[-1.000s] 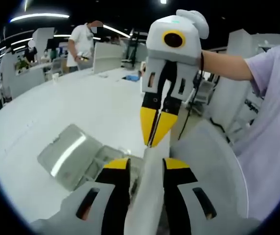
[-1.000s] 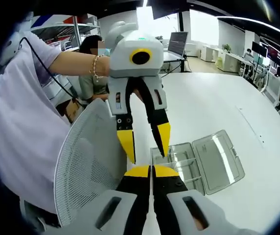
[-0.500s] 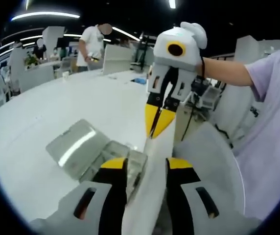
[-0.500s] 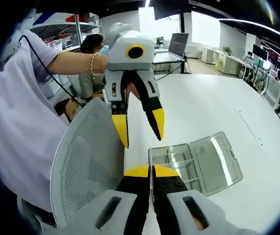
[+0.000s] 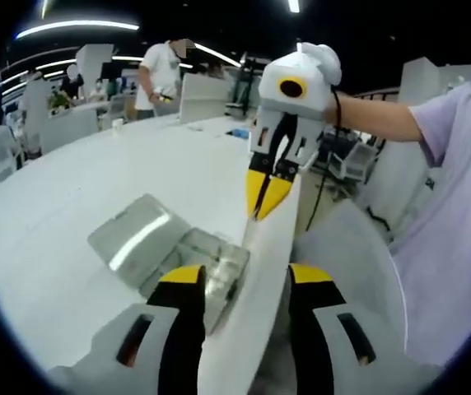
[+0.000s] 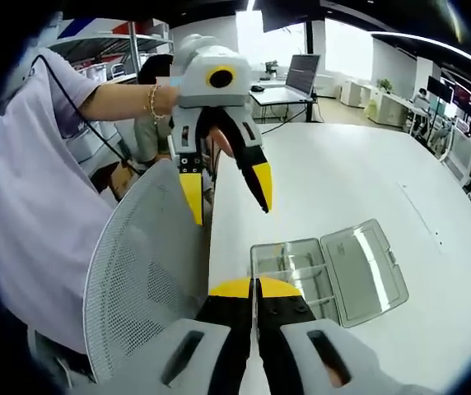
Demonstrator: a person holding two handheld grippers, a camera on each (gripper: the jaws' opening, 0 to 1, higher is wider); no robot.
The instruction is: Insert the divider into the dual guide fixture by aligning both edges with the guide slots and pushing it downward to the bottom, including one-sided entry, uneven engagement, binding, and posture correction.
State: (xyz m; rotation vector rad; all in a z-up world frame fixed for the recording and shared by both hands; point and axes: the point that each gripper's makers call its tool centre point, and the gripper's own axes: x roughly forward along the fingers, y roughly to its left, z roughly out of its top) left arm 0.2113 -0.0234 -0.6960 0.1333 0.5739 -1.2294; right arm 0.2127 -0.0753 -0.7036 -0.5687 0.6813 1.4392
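A clear fixture box (image 6: 301,276), lid open, lay on the white surface (image 6: 367,181). The right gripper (image 5: 268,197), jaws closed, pinched the thin white divider (image 5: 256,271) edge-on, well above the box. The left gripper (image 6: 226,193) hung nearby, jaws apart and empty. Insertion had seemingly not begun; alignment and pushing down remained.

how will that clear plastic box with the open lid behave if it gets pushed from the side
The clear box looks thin-walled and shallow, so it is probably light. It sits on a smooth white table, so a side push would likely slide it rather than tip it. Its lid lies open flat and may flop if lifted.
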